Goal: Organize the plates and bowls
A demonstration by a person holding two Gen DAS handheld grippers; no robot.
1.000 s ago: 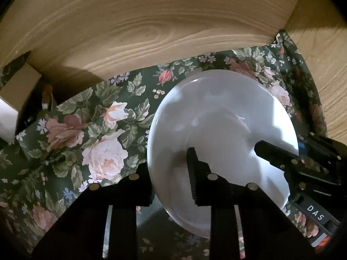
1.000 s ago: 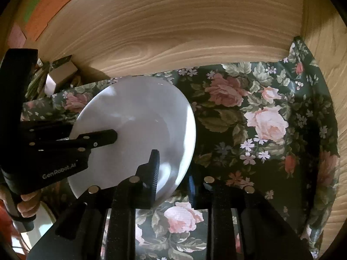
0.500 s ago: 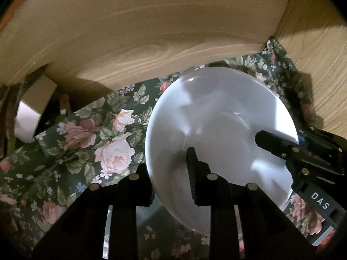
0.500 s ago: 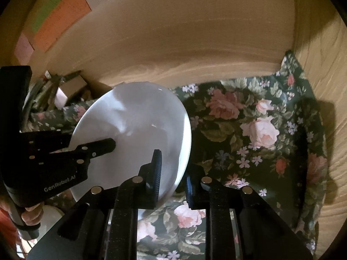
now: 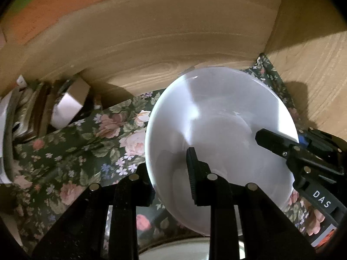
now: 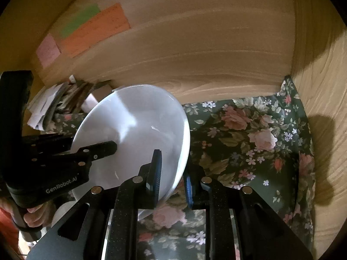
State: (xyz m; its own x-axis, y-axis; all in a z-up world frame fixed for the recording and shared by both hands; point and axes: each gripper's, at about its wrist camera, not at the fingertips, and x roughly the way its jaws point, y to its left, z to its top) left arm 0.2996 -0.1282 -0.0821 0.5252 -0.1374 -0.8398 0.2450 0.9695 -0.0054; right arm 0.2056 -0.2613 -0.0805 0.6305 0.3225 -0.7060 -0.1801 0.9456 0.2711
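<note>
while carrying, keep the left gripper (image 5: 169, 171) clenched on the white plate (image 5: 219, 134) at its near-left rim, one finger over the face and one under. hold the plate clear above the floral cloth (image 5: 86, 143), slightly tilted, well apart from the clutter of papers (image 6: 52, 104) at the far left. match that pinch with the right gripper (image 6: 173, 173), also clamped on the rim at the opposite edge. keep both pinches level and equally firm, since a thin glazed rim probably slips easily. watch the second white dish (image 5: 184, 249) just below; avoid knocking it when setting down.
</note>
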